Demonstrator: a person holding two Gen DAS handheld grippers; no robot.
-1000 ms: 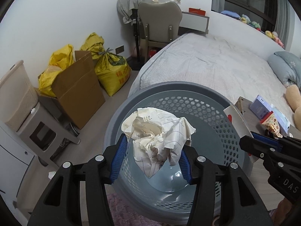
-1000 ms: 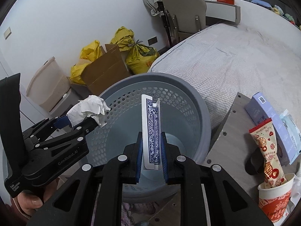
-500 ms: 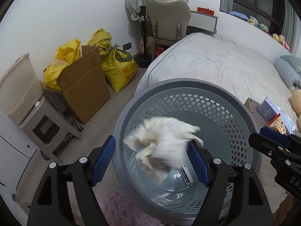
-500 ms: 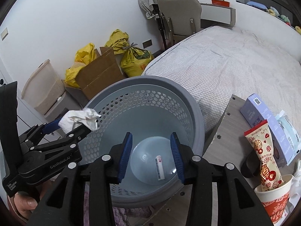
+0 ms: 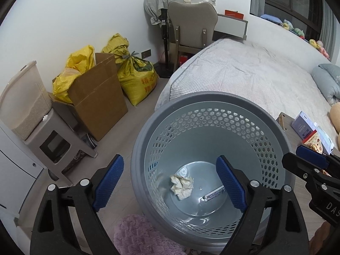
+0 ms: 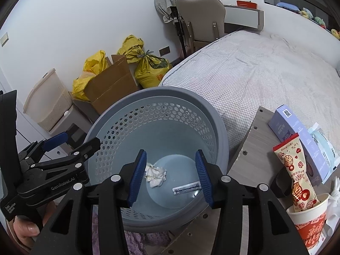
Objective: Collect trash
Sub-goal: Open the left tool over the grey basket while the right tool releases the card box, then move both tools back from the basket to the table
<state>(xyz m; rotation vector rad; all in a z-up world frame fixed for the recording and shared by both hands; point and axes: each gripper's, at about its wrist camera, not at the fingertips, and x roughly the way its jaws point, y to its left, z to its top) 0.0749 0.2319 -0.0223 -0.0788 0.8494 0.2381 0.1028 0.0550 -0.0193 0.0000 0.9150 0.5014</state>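
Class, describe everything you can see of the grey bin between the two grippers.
The bin is a round grey-blue plastic basket, upright and open-topped, with a smooth thick rim, walls pierced by hexagonal holes, and a solid shiny floor. It stands on the floor between the bed and a purple rug. Inside lie a crumpled paper and a small flat card, apart from each other.

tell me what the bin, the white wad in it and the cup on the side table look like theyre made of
Bin: looks like moulded grey-blue plastic, semi-gloss, with honeycomb holes punched through the wall and light glinting off its smooth floor.
White wad: crumpled paper or tissue, matte, sharp creases; which one is unclear.
Cup: probably printed paper, red and white, with a thin rolled rim; it could be coated.
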